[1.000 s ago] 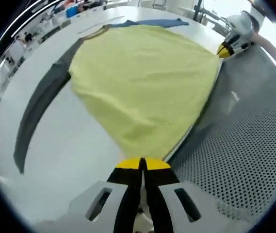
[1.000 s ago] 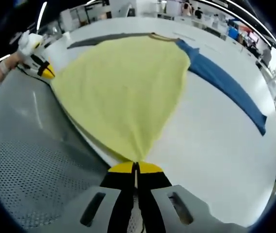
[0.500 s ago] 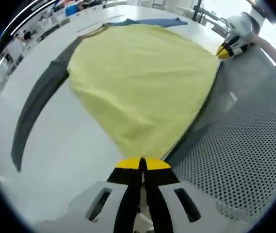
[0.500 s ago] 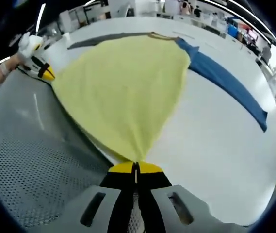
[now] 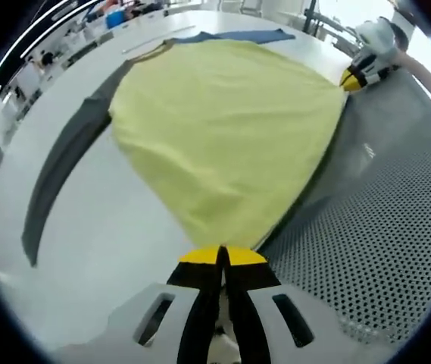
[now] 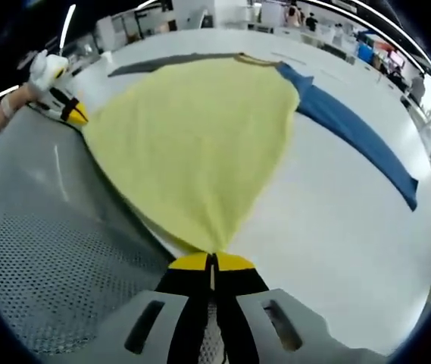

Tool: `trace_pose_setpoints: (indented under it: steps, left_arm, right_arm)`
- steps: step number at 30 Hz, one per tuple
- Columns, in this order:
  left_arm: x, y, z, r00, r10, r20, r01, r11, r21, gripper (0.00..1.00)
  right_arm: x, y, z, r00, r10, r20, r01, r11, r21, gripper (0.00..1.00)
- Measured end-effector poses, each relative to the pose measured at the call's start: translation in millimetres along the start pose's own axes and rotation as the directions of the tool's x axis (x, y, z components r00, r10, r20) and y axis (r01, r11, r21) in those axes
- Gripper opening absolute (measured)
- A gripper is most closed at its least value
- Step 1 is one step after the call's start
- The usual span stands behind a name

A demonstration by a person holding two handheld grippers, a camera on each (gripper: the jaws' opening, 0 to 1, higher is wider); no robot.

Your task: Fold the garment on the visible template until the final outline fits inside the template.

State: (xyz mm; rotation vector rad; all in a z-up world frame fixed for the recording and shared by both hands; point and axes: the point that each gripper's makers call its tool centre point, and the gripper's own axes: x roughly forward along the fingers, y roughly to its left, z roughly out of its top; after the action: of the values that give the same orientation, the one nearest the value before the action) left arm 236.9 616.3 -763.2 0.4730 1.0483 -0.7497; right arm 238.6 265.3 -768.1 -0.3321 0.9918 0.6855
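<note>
Two grippers, left gripper (image 5: 222,255) and right gripper (image 6: 212,261), each clenched on near hem corner of yellow shirt (image 5: 223,129), stretched over white table (image 5: 101,227); gray sleeve (image 5: 64,159) left, blue sleeve (image 6: 359,136) right.

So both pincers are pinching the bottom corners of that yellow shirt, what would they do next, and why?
Probably lift the hem and carry it toward the collar. Both the left gripper and the right gripper are shut on corners of the yellow garment, which lies spread flat on the white table with its grey sleeve and blue sleeve still outstretched.
</note>
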Motion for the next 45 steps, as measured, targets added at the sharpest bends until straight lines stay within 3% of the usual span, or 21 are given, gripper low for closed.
trace_pose_setpoints:
  steps: [12,30,45]
  left_arm:
    - [-2,-2.4,3.4,1.0,0.019,0.007,-0.019,1.0,0.01,0.0]
    - [-33,8.5,30.0,0.992,0.087,0.093,-0.09,0.995,0.032,0.2]
    - [-60,0.6,49.4,0.986,0.061,0.157,-0.065,0.998,0.021,0.38]
  right_arm:
    - [-8,0,10.6,0.999,-0.028,0.019,0.029,0.999,-0.045,0.15]
    - [-24,5,40.2,0.993,-0.043,0.112,0.052,0.996,-0.075,0.28]
    - [-45,6,64.8,0.98,-0.066,0.189,0.092,0.987,-0.134,0.46]
